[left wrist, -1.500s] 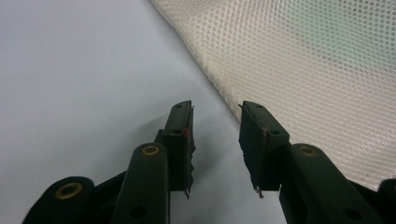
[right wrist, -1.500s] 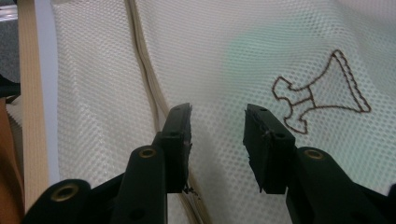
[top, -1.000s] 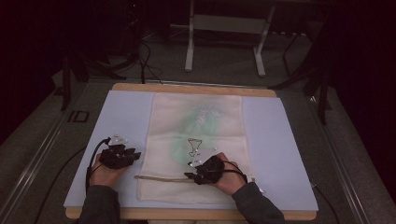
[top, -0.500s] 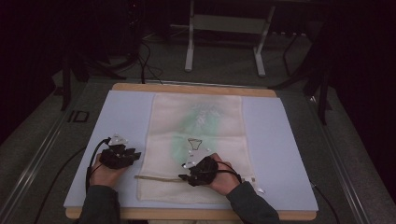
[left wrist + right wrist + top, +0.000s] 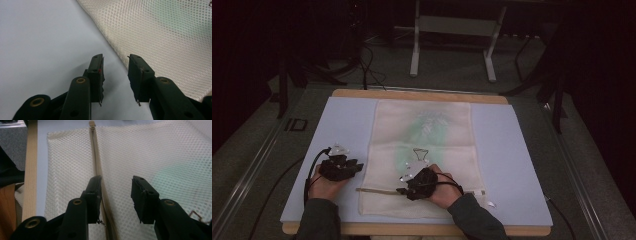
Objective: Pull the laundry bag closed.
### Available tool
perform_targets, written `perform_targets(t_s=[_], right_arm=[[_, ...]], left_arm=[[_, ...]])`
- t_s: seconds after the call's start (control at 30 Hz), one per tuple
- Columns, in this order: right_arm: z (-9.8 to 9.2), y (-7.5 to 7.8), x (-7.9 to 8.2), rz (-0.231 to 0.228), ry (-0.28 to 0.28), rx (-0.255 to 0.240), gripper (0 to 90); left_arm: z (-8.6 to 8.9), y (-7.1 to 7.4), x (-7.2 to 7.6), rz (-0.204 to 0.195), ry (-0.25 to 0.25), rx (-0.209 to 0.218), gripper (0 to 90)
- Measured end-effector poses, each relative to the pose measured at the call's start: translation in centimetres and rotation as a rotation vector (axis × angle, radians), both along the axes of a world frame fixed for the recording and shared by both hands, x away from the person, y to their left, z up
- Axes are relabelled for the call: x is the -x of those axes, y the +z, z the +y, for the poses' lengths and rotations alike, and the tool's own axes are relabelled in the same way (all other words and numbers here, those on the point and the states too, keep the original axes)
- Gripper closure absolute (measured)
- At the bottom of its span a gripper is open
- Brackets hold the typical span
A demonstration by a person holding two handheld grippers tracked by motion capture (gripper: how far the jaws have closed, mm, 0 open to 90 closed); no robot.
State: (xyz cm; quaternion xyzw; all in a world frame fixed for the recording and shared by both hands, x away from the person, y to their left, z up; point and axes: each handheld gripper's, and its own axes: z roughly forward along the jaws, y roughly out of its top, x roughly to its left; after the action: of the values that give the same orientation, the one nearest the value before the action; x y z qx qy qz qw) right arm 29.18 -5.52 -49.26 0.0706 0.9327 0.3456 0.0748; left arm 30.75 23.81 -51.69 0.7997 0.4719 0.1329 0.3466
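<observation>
On the table, general: a cream mesh laundry bag (image 5: pixel 424 155) lies flat on a pale blue mat (image 5: pixel 347 120) covering a wooden tabletop (image 5: pixel 419 94); a green garment (image 5: pixel 427 125) and a wire hanger (image 5: pixel 420 154) show faintly through the mesh.

Bag position: centre of the mat, long axis running 6 to 12 o'clock in the high view.

Zipper: the zipper (image 5: pixel 96 162) crosses the bag's near end, showing in the high view as a dark line (image 5: pixel 379 190) running toward 9 o'clock from the right gripper.

Left gripper: the left gripper (image 5: pixel 115 75) rests on the mat at 9 o'clock of the bag's near half; jaws parted, nothing between them, mesh edge just beside the right-hand jaw.

Right gripper: the right gripper (image 5: pixel 116 195) sits over the bag's near end, pointing toward 9 o'clock along the zipper; jaws parted and empty, the zipper line just beside one jaw.

Contact: whether either jaw touches the mesh cannot be told.

Hands: both sleeves enter from 6 o'clock.
</observation>
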Motion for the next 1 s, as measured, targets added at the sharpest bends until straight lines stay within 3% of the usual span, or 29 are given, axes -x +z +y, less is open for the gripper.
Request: perform_targets(t_s=[0.43, 1.0], right_arm=[[1.9, 0.2, -0.1, -0.012, 0.028, 0.030, 58.7], [4.5, 0.1, 0.1, -0.001, 0.065, 0.033, 58.6]], left_arm=[[0.5, 0.2, 0.1, -0.005, 0.005, 0.013, 64.7], [1.2, 0.5, 0.3, -0.011, 0.021, 0.027, 64.6]])
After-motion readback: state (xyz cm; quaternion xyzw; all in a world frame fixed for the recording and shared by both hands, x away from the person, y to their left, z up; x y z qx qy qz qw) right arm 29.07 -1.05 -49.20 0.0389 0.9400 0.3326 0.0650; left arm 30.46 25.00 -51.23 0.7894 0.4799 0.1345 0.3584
